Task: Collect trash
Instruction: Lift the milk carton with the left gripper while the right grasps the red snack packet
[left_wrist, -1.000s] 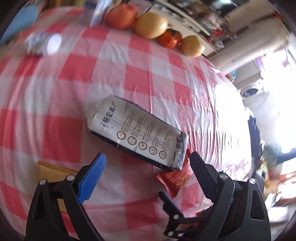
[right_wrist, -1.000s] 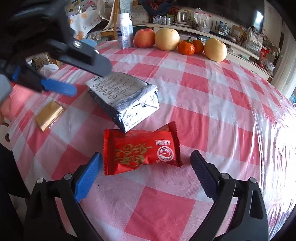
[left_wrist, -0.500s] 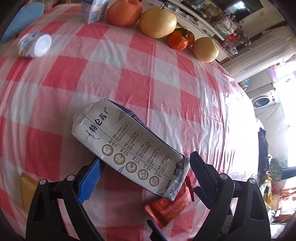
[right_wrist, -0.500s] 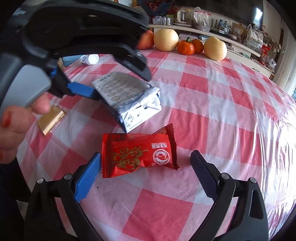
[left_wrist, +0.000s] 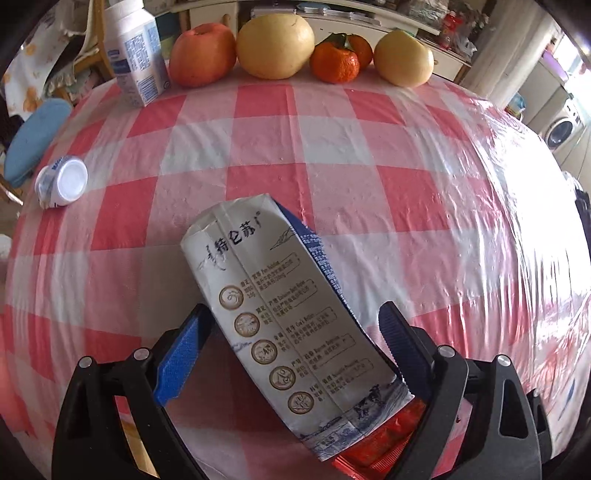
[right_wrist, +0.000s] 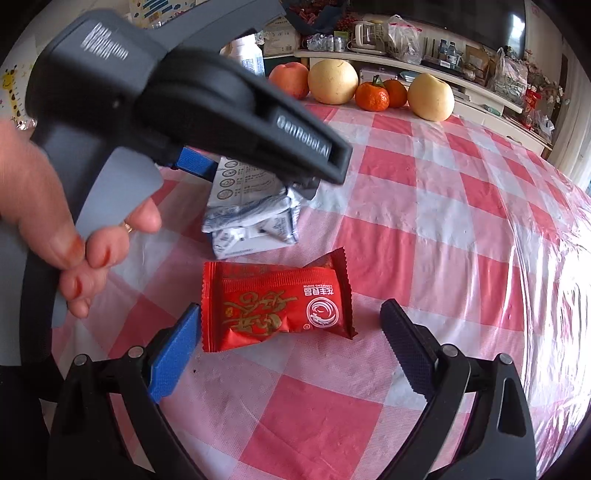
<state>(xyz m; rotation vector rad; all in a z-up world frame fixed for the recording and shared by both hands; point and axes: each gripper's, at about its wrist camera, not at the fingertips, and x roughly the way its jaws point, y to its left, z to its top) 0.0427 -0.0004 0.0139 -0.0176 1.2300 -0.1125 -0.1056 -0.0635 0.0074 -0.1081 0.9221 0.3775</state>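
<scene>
left wrist: left gripper (left_wrist: 295, 332) fingers apart astride flattened milk carton (left_wrist: 284, 325); right gripper (right_wrist: 291, 332) fingers apart around red wrapper (right_wrist: 277, 302).

Red snack packet (right_wrist: 275, 304) lies between the right gripper's (right_wrist: 291, 343) spread fingers (right_wrist: 177, 350).

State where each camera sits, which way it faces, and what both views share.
Left wrist: on the left hand-held gripper, facing down at the milk carton between its open fingers.
Right wrist: on the right hand-held gripper, over the red snack packet; a hand shows.
Shared: carton, packet, fruit.
</scene>
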